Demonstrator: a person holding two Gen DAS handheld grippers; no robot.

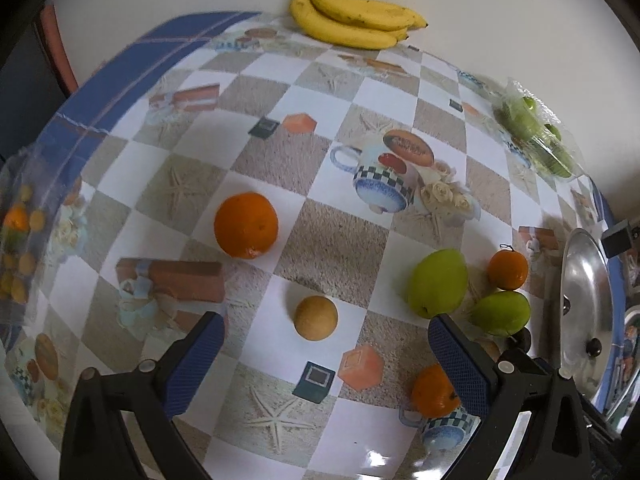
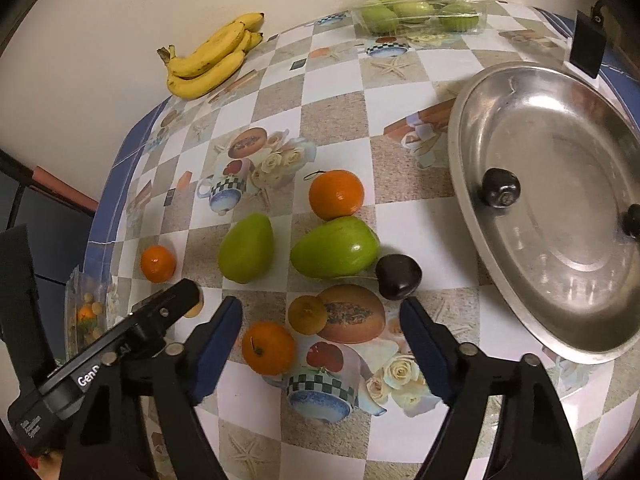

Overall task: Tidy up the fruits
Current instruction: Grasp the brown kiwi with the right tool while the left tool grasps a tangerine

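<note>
Both the left gripper (image 1: pixel 326 334) and right gripper (image 2: pixel 320 312) are hovering, jaws apart and empty, over glossy oranges (image 2: pixel 336 194) and smooth green mangoes (image 2: pixel 334 247) lying beside a polished steel tray (image 2: pixel 472 200).

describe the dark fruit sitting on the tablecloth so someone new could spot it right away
Start at the big oval steel tray on the right of the checkered tablecloth. Just off its left rim, on the cloth, lies the dark fruit, close against the tip of a green fruit. It is the only near-black, glossy fruit on the cloth itself; another dark fruit like it lies inside the tray.
</note>
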